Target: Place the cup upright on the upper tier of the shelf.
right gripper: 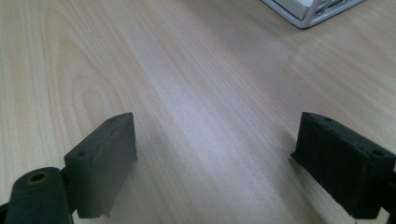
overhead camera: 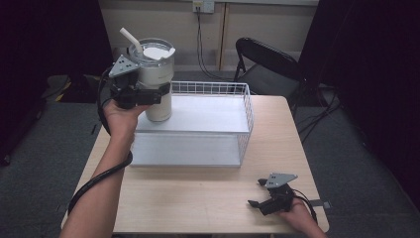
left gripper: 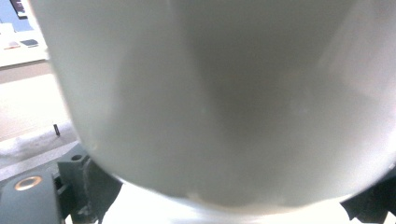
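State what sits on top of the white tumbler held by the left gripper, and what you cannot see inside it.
A clear lid caps the white tumbler, with a pale straw slanting up through it. The left gripper clamps its body. The contents are hidden by the opaque wall.

I see light wood table (overhead camera: 208, 198) on grey carpet (overhead camera: 44, 148). Black folding chair (overhead camera: 267, 64) behind far right corner. Beige wall (overhead camera: 267, 25) at back, socket (overhead camera: 203, 6) up top, cable (overhead camera: 200, 44) hanging down. Black curtains (overhead camera: 44, 34) both sides. Even overhead light.
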`<state>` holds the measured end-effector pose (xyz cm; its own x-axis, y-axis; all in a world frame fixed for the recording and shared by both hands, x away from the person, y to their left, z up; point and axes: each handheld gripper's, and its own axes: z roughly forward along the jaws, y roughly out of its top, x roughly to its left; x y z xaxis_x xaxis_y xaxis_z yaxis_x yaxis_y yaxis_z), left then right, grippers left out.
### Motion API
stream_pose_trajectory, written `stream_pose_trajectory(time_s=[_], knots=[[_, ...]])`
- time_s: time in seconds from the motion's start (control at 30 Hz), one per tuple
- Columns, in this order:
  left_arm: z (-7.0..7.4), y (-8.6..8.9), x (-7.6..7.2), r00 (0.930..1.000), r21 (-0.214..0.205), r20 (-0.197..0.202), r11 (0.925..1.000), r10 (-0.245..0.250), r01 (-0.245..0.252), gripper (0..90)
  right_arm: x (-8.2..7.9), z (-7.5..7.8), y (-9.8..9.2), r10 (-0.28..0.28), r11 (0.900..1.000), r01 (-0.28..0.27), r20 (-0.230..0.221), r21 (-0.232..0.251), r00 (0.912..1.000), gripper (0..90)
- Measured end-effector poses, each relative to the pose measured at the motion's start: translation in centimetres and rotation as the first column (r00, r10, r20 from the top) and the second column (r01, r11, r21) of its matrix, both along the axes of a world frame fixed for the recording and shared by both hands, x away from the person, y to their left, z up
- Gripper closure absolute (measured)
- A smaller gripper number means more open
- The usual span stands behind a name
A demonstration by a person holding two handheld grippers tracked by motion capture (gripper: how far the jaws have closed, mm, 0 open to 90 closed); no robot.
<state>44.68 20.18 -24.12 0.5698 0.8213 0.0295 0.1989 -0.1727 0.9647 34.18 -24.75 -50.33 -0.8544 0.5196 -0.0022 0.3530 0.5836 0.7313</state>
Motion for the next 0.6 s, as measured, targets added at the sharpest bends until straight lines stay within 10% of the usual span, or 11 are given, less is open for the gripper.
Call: stream_pose_trajectory(time_s=[0.6], knots=[[-1.0,1.0,0.1,0.9998,-0.039,-0.016,0.9992,0.009,-0.01,9.7,0.0,0.0,0.0,0.002,1.0,-0.002,0.001,-0.001,1.0,12.2]])
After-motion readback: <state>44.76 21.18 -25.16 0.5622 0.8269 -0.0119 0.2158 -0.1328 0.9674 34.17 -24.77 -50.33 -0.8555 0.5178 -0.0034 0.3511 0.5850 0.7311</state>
